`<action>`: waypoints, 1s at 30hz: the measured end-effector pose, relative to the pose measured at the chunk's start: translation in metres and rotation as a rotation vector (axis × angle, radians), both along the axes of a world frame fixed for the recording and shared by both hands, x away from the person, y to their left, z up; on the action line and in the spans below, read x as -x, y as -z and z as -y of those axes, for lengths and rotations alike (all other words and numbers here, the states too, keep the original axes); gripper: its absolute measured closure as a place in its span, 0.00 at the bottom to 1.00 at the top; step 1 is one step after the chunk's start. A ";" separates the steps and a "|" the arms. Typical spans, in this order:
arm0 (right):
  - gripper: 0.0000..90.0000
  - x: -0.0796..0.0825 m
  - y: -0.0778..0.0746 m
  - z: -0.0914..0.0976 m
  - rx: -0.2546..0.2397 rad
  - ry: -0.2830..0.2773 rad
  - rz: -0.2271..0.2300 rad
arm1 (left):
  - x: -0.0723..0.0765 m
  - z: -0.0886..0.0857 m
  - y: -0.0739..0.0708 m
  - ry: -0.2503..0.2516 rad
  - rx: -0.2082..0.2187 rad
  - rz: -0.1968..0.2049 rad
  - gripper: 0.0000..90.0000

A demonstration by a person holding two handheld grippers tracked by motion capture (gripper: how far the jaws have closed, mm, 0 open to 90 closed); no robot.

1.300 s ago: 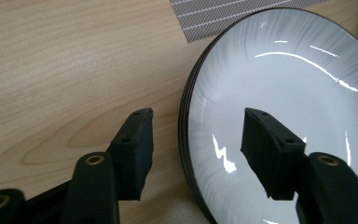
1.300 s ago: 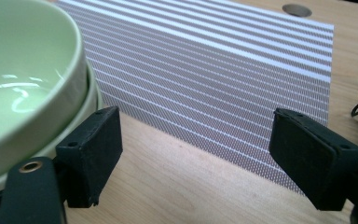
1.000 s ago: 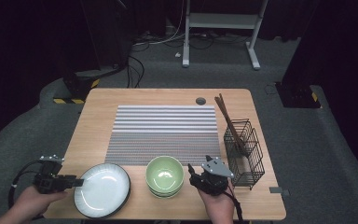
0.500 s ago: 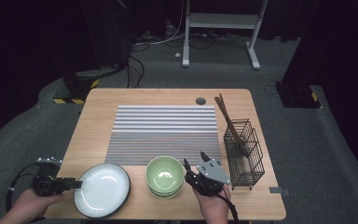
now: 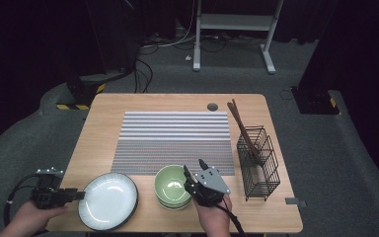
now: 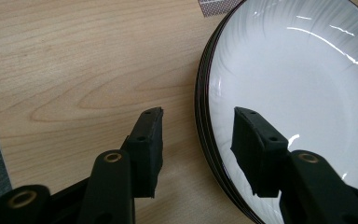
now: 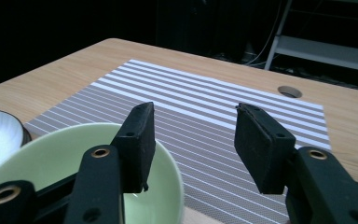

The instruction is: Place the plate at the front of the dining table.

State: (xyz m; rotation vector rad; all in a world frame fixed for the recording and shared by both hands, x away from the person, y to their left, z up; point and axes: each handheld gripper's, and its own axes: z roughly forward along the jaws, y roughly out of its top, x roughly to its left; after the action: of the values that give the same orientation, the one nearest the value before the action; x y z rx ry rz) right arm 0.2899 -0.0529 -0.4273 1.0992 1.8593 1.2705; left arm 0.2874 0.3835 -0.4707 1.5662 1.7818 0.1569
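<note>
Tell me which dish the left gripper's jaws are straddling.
The white plate with the dark rim: the left gripper has one jaw on either side of its edge. The green bowl sits by the right gripper.

Plate (image 6: 298,93) runs off the top, right and bottom edges of the left gripper view, bowl (image 7: 51,158) is cut by the right gripper view's bottom edge and partly behind a jaw, and how many bowls are stacked in the high view is unclear.

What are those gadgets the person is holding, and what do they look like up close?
Two hand-held black grippers. Each has two flat black jaws with brass-coloured rivets. The right gripper carries a grey three-cornered plate on top; the left gripper trails a black cable. No sleeves are visible.
</note>
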 end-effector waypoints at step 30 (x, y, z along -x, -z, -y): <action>0.57 0.006 -0.009 -0.079 -0.021 -0.138 -0.017 | 0.004 0.000 0.000 0.008 0.018 0.003 0.68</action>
State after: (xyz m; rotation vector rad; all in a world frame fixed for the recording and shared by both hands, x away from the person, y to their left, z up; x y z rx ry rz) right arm 0.2835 0.0266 -0.4182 1.0103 1.9673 1.3645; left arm 0.2832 0.3837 -0.4704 1.5599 1.7698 0.1386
